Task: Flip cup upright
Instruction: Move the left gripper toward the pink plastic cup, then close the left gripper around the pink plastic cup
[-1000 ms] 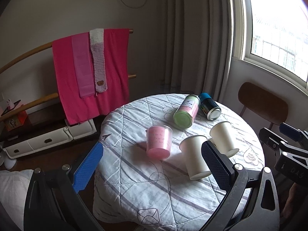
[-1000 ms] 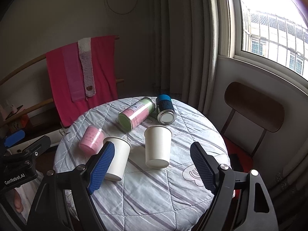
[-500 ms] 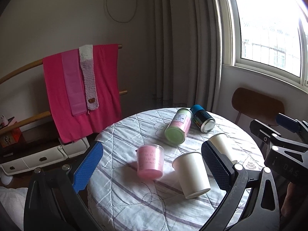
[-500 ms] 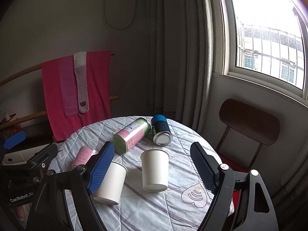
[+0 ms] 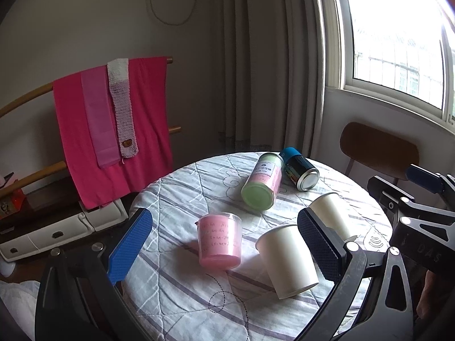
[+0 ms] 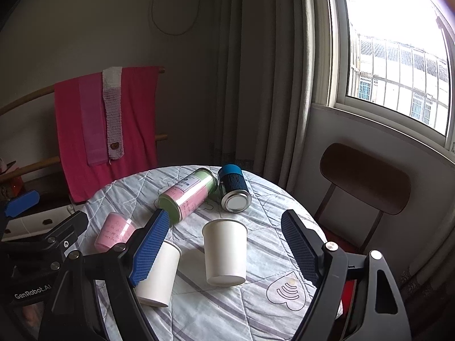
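Three cups lie on their sides on a round table: a pink plastic cup (image 5: 219, 243) (image 6: 115, 234) and two white paper cups (image 5: 287, 260) (image 6: 225, 251), the second partly behind a finger (image 5: 330, 210) (image 6: 157, 275). A green-and-pink can (image 5: 263, 184) (image 6: 189, 194) and a blue-capped can (image 5: 298, 169) (image 6: 233, 189) lie at the back. My left gripper (image 5: 224, 244) is open and empty above the near table edge, framing the pink cup. My right gripper (image 6: 226, 251) is open and empty, framing a white cup.
The table has a quilted striped cloth (image 5: 176, 298) (image 6: 256, 312). A brown chair (image 5: 378, 147) (image 6: 366, 179) stands at its right by the window wall. A rack with pink towels (image 5: 113, 125) (image 6: 105, 125) stands behind on the left, curtains behind the table.
Both grippers tilted up and drew back a little, then the left tilted down slightly; the table sits lower in both views than a second ago. The cups and cans have not moved. Both grippers stayed open.
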The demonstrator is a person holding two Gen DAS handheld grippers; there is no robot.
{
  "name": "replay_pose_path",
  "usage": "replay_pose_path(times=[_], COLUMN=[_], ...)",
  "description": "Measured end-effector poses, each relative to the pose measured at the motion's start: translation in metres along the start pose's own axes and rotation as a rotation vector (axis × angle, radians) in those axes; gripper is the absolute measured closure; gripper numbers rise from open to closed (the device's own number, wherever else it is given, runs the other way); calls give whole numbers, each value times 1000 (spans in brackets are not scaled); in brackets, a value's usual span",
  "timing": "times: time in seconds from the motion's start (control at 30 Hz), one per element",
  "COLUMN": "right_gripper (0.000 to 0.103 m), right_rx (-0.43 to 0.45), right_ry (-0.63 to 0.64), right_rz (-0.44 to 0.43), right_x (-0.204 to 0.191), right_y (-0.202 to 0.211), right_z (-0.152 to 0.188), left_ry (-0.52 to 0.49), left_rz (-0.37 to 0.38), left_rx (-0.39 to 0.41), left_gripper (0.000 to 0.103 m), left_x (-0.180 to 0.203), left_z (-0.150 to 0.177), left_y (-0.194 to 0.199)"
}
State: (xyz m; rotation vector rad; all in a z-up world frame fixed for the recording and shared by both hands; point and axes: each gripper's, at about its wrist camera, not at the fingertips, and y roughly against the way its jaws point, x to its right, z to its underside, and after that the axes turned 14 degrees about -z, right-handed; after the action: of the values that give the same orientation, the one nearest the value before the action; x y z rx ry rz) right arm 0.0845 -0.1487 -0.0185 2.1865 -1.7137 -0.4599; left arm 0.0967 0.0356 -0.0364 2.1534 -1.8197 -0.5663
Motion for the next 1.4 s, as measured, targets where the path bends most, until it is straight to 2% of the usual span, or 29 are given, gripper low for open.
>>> replay_pose_path(times=[0.13,0.3,0.5,0.67,0.8,0.93,1.03,1.1,1.4], right_gripper=[21,21,21,21,21,21,21,21,21], right_rx=[-19,-54,-101,-145,-171,-183,-185,-187,-225], right_ry=[-11,-33,-54,-75,-91,-93,-89,-90,-79], right_rz=[-4,-19,-45,-78,-100,-112,-115,-120,-142], right_x=[0,1,-1,-1,-1,-2,-3,-5,-18], right_y=[-8,-20,-37,-53,-62,-67,-68,-68,-61], right_z=[0,2,3,6,9,10,9,9,18], left_ry=[-16,-1,-33,-53,-67,-90,-103,-112,-129], left_rz=[12,31,44,62,76,80,94,97,94], left_rx=[-54,-193,-264,-288,-329,-354,-357,-363,-349], left_gripper=[0,0,0,1,12,14,22,41,40], left_x=[-5,-9,-4,-1,-1,2,5,6,-6], left_z=[3,8,18,21,25,32,34,35,42], left_y=[-19,-57,-87,-105,-120,-129,-131,-131,-113])
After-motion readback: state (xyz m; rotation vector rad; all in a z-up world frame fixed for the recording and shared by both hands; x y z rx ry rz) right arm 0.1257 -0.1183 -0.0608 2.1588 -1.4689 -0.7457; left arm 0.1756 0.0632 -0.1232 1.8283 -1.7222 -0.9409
